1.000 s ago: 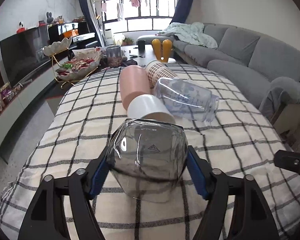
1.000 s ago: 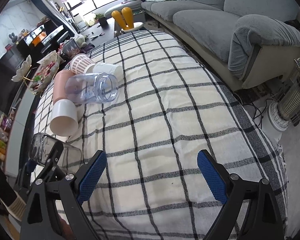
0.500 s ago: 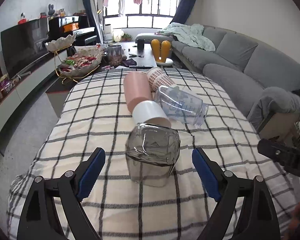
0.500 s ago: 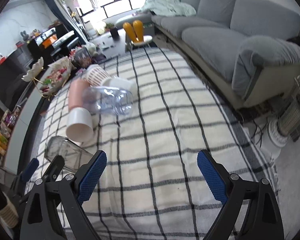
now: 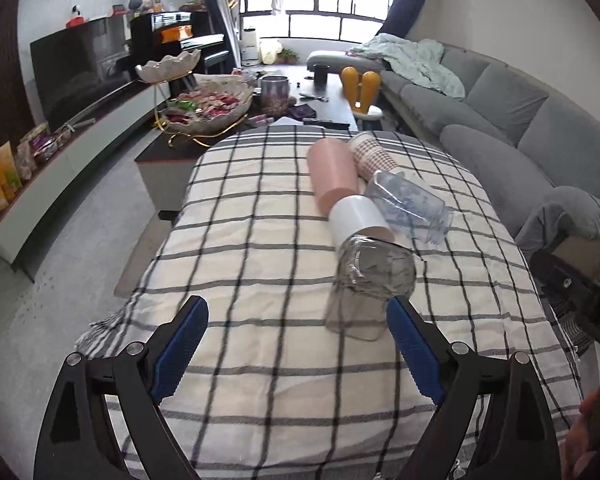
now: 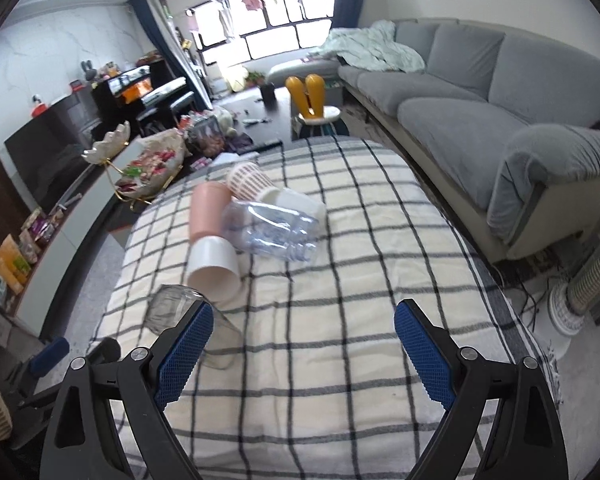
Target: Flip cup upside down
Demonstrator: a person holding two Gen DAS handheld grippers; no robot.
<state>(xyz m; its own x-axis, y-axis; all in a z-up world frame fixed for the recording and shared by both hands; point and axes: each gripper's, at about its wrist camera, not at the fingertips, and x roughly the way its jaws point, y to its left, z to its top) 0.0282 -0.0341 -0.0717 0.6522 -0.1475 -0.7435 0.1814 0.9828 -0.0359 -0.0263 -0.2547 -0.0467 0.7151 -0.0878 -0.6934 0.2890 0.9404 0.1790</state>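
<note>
The left gripper (image 5: 296, 350) hung above the checked tabletop (image 5: 260, 264) with its jaws spread wide and nothing between them. Just off its right finger stood the smoky clear cup (image 5: 370, 286), base up and mouth down on the cloth, so the flip looked basically done. Beyond it lay a white cup (image 5: 358, 218), a pink cup (image 5: 332, 174), a clear bottle (image 5: 408, 206) and a checked cup (image 5: 370, 156), all on their sides and bunched together. Best move from there, probably: back off straight, without clipping that cup, since soft cloth makes for a wobbly seat. The right gripper (image 6: 300, 350) sat wide open too, empty, with the cup just off its left finger.
</note>
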